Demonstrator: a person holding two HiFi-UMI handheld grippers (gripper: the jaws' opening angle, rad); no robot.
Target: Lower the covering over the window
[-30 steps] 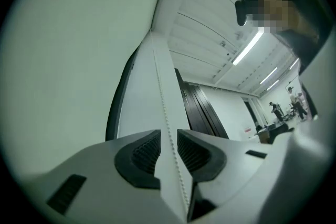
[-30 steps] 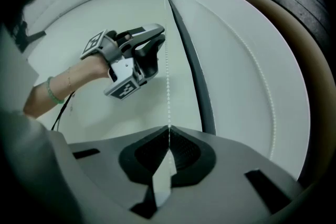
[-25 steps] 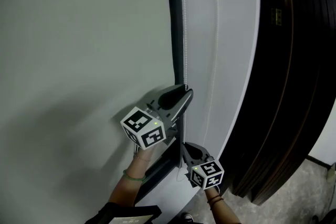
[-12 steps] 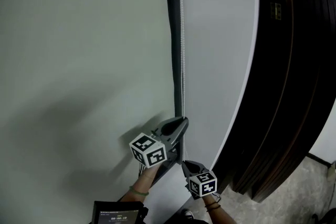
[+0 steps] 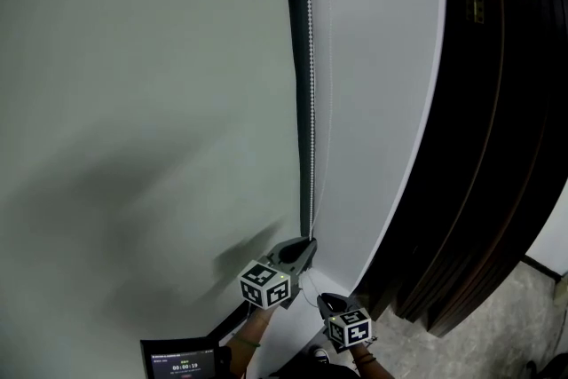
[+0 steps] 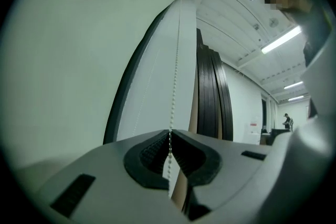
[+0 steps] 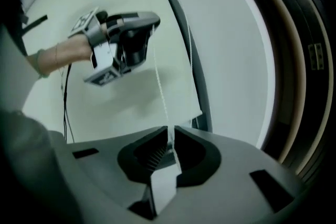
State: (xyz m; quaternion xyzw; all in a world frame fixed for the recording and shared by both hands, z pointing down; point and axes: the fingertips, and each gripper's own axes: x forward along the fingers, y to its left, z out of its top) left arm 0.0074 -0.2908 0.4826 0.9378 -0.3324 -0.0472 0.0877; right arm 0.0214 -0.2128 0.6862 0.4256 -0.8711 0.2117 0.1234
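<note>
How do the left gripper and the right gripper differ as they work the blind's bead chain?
The left gripper sits higher up the bead chain; the right gripper sits lower. The left gripper's fingers pinch the chain; the right gripper's fingers have just been opening slightly, leaving a narrow gap around it. Both have the chain between their fingers, beside the roller blind.
</note>
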